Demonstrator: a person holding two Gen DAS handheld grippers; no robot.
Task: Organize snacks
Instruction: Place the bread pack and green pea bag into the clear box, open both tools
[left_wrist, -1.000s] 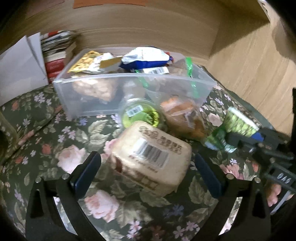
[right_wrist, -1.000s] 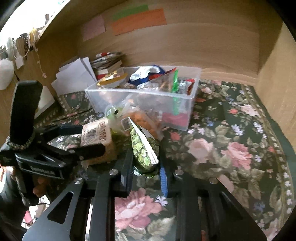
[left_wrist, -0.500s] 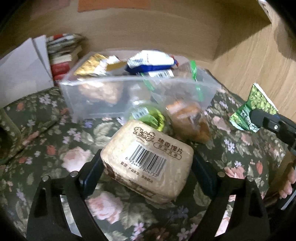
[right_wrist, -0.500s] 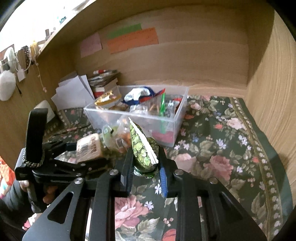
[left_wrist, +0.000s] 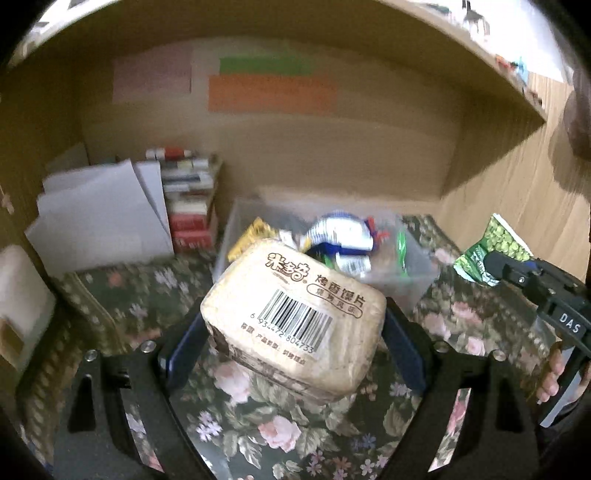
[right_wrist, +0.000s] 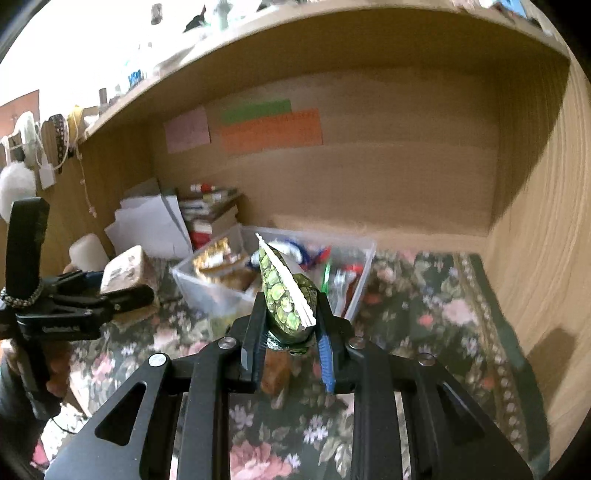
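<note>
Beige snack pack (left_wrist: 295, 317): soft, pillow-shaped, clamped between both fingers of the left gripper (left_wrist: 291, 332) and held above the floral cloth (left_wrist: 258, 435). Upper face carries brown Chinese lettering, a second line of Chinese text, and a barcode numbered 6 934472 804733. In the right wrist view the same pack appears at far left, in that gripper.

Green pea-print packet (right_wrist: 286, 295): white sealed edge uppermost, pinched upright in the right gripper (right_wrist: 291, 332), whose fingers are closed against its sides. It sits in the air in front of the bin. That gripper's body bears the white letters "DAS" in the left wrist view.

Clear plastic bin (right_wrist: 354, 291): stands on the cloth behind both held items. Contents include a blue-and-white bag (left_wrist: 340, 236), a yellow packet (left_wrist: 251, 236) and a green-striped bag; printing too blurred to read.

Stacked books (left_wrist: 188, 206) and white paper sheets (left_wrist: 99, 221): left of the bin, against the wooden back wall. On that wall: pink, green and orange notes (left_wrist: 271, 92), writing unreadable.
</note>
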